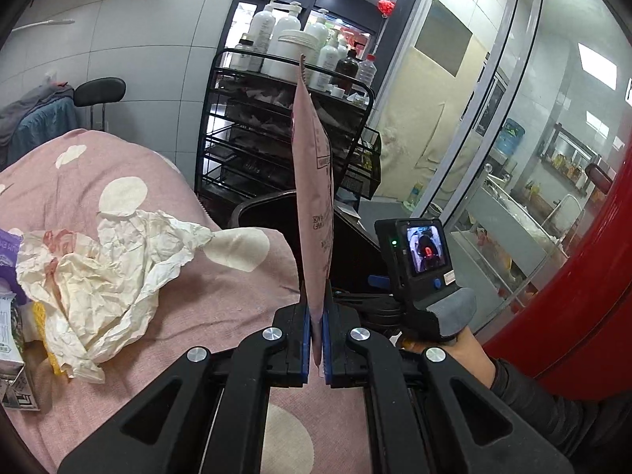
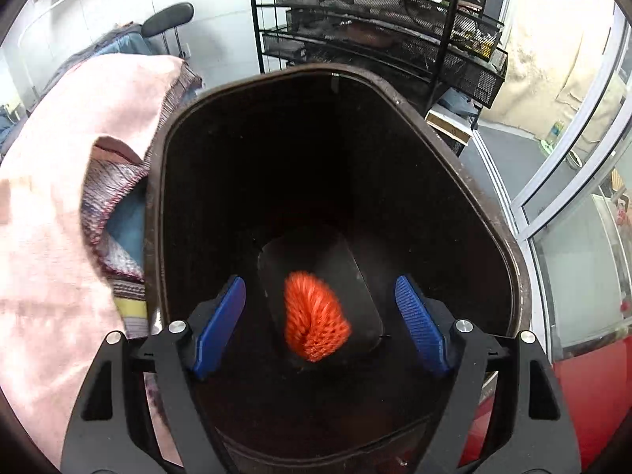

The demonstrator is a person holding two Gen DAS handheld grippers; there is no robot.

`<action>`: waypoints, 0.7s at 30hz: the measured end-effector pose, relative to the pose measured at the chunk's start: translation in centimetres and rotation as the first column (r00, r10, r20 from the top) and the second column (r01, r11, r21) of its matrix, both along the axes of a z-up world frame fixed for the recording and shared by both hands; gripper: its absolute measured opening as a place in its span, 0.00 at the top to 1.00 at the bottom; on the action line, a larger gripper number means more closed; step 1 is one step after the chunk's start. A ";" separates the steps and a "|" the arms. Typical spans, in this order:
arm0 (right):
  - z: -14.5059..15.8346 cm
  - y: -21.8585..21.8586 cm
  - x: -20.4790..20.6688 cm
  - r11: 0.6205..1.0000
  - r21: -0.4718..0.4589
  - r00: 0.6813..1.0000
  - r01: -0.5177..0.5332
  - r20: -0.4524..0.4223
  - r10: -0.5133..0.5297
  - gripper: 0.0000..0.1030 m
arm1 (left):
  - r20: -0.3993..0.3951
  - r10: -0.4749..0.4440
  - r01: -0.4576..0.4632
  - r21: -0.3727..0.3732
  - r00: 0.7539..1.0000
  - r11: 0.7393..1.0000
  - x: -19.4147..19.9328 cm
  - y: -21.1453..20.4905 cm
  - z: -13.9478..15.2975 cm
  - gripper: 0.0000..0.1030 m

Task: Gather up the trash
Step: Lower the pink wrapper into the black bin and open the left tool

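Note:
My left gripper point(image 1: 317, 339) is shut on a flat pink wrapper point(image 1: 314, 193) that stands upright, edge-on, above the pink spotted bed cover point(image 1: 221, 288). Crumpled white paper point(image 1: 106, 272) lies on the cover to the left, beside a carton point(image 1: 12, 359) at the left edge. My right gripper point(image 2: 320, 316) is open and empty over the mouth of a dark brown trash bin point(image 2: 470, 181). An orange foam net point(image 2: 316, 316) lies at the bin's bottom, between the fingers in view. The right gripper's body point(image 1: 418, 256) shows in the left wrist view, right of the wrapper.
A black wire rack point(image 1: 284, 138) with bottles stands behind the bed and the bin. Pink and striped blankets point(image 2: 71, 217) hang left of the bin. A glass partition point(image 1: 513, 118) and a red surface point(image 1: 584, 296) are on the right. A black chair point(image 1: 100, 93) stands at the back left.

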State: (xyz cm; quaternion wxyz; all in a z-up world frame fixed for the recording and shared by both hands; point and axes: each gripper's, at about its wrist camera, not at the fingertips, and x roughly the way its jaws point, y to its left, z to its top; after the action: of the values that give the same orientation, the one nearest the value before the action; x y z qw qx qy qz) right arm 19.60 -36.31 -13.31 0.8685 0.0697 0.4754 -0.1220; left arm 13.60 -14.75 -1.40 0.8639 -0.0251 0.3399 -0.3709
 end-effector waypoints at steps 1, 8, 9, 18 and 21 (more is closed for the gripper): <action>0.3 0.1 -0.3 1.000 -0.002 1.000 0.005 0.010 -0.005 0.24 | -0.001 -0.003 0.003 0.003 1.000 1.000 0.1 -0.1 -0.1 0.95; 2.6 -0.6 -4.1 0.998 0.016 0.989 0.060 0.137 -0.061 0.22 | -0.042 -0.034 0.034 0.012 0.999 0.999 1.6 -2.1 -0.5 0.95; 2.9 -0.7 -4.4 0.998 0.018 0.987 0.065 0.148 -0.067 0.21 | -0.049 -0.038 0.039 0.013 0.998 0.999 1.9 -2.4 -0.6 0.95; 4.8 -2.1 -8.1 0.992 0.040 0.972 0.117 0.202 -0.122 0.21 | -0.105 -0.105 0.113 0.077 0.989 0.991 4.0 -6.9 -1.8 0.95; 5.2 -2.5 -8.9 0.991 0.042 0.968 0.130 0.210 -0.136 0.21 | -0.135 -0.122 0.137 0.111 0.983 0.984 4.8 -8.4 -2.5 0.95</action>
State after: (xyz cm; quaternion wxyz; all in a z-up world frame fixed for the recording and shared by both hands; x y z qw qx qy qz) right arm 10.66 -38.78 -8.14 0.9030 0.1259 0.3761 -0.1652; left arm 18.40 -23.13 -3.92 0.8143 0.0255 0.4170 -0.4030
